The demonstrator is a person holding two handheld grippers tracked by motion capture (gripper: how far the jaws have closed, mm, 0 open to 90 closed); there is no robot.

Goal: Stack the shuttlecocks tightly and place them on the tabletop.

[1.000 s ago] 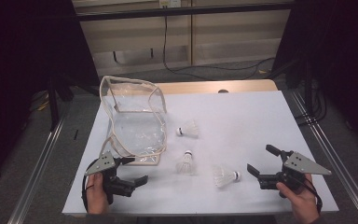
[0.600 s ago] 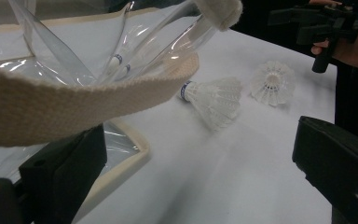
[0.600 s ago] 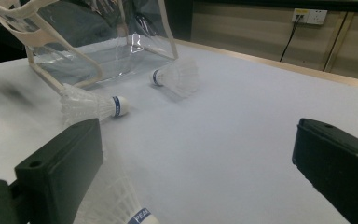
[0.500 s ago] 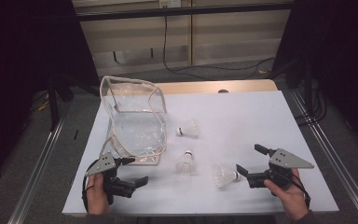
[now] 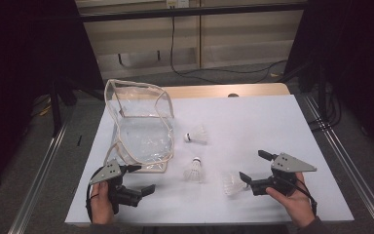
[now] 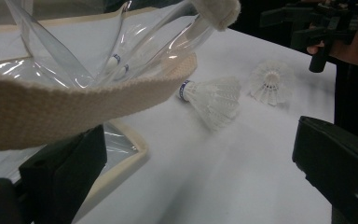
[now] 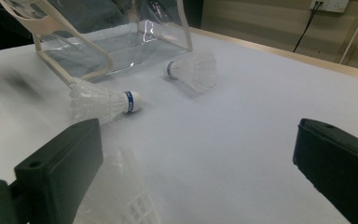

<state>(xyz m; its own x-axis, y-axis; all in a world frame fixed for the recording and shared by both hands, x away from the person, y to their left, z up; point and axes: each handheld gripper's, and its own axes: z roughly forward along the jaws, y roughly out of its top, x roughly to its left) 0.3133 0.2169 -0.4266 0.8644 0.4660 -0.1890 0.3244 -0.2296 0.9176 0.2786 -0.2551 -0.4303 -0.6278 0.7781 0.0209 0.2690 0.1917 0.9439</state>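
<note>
High view: the right gripper (image 5: 251,169), low at the near right with jaws wide and empty, closes on the nearest shuttlecock (image 5: 232,182), which is featherlight and crushable, so better held at the cork. Left gripper view: the left gripper (image 6: 196,177), also agape, sits by the clear bag (image 6: 98,56). Right gripper view: a feather skirt, probably the same shuttlecock (image 7: 121,196), lies by one jaw.

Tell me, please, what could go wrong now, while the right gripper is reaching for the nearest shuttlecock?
1. The right gripper is open, and one jaw already lies against the nearest shuttlecock; it may push it away or crush its feathers.
2. The left gripper is open beside the clear bag, whose strap crosses just before its jaws and could snag.
</note>
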